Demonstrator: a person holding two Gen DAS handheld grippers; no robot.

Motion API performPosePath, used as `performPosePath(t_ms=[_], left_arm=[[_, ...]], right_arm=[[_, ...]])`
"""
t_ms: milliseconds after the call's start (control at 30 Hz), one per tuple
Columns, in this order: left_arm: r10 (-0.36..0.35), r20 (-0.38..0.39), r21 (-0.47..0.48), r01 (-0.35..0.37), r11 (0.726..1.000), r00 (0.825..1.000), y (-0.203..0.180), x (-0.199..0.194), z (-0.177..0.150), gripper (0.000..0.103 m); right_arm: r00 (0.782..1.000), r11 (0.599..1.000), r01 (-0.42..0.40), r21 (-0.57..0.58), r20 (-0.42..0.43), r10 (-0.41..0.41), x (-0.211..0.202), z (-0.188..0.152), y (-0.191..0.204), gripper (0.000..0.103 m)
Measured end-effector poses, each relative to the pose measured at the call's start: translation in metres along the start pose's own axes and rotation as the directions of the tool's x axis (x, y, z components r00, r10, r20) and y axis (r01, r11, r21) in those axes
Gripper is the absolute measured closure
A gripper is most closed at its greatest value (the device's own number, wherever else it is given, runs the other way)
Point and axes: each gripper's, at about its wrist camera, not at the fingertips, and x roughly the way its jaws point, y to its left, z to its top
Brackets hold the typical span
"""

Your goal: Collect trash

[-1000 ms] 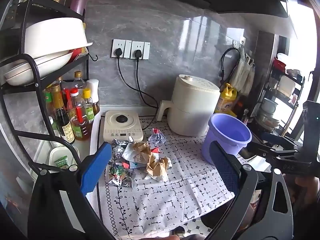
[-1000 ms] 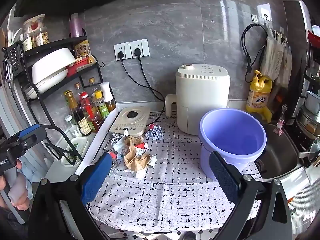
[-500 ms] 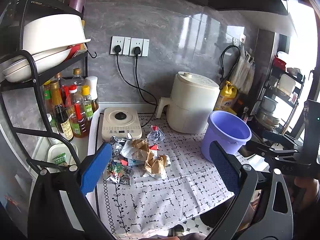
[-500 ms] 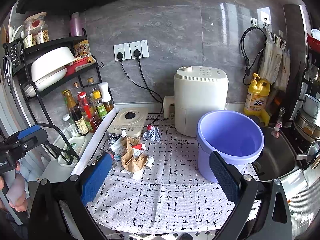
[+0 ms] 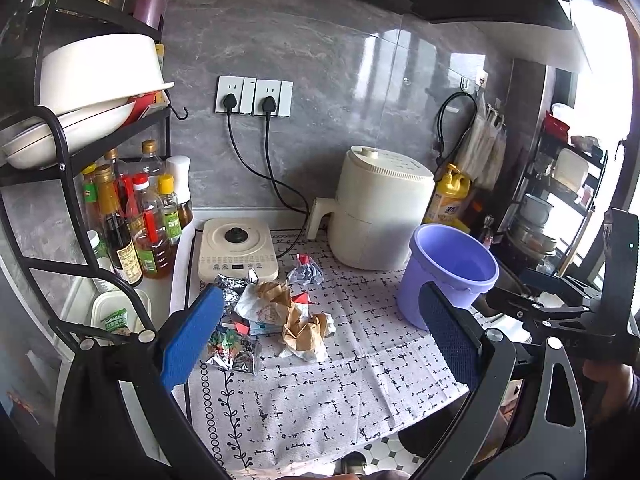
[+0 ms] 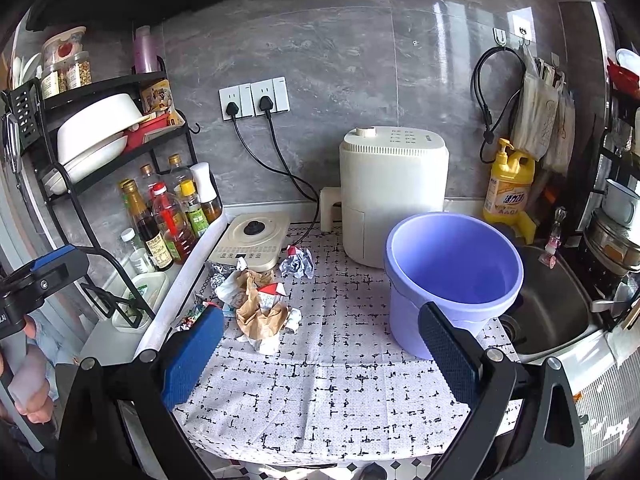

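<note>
Grey marble tiles back the counter (image 6: 320,400), which wears a black-and-white patterned cloth. Both my claws hang above its near edge, empty: my left claw (image 5: 320,336) spread wide, my right claw (image 6: 320,350) just as wide. Beyond the left one's blue pad lies the trash pile (image 5: 276,316) of crumpled brown paper, foil and wrappers. To its right stands the purple bucket (image 6: 454,280), well apart from the pile, before a white air fryer (image 6: 394,196).
</note>
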Motion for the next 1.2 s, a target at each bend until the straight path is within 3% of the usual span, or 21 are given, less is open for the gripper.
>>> performPosePath(t_ms=[1200], left_arm=[[0.027, 0.019, -0.021, -0.026, 0.999, 0.999, 0.019, -0.015, 0.004, 0.006]], right_arm=[[0.999, 0.999, -0.047, -0.025, 0.022, 0.047, -0.006, 0.01, 0.02, 0.008]])
